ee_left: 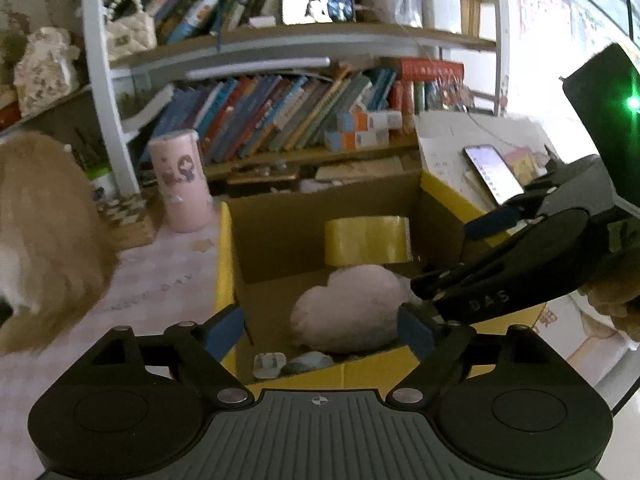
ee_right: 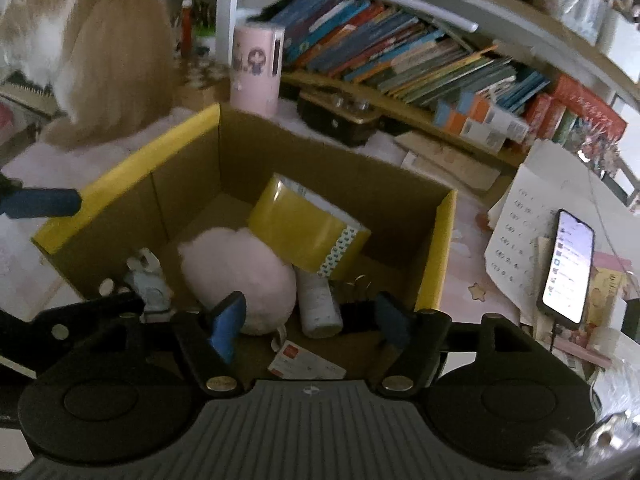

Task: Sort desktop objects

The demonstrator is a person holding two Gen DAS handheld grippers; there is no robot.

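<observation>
Left tool [ee_left: 320, 330]: fingers apart, nothing between them; hung over the near rim of the cardboard box [ee_left: 226, 264].
Pink plush [ee_left: 348, 308]: lay on the box floor just beyond the left tool, long axis running left to right.
Tape roll [ee_left: 368, 240]: stood on its edge behind the plush against the far wall, its round side towards the left tool.
Right tool [ee_right: 310, 322]: fingers apart, empty; over the box's near edge, plush [ee_right: 236, 276] and white tube [ee_right: 320, 308] just ahead, the tube's long axis running away from the tool.
Phone [ee_right: 568, 266]: right of the box on papers, screen lit.
</observation>
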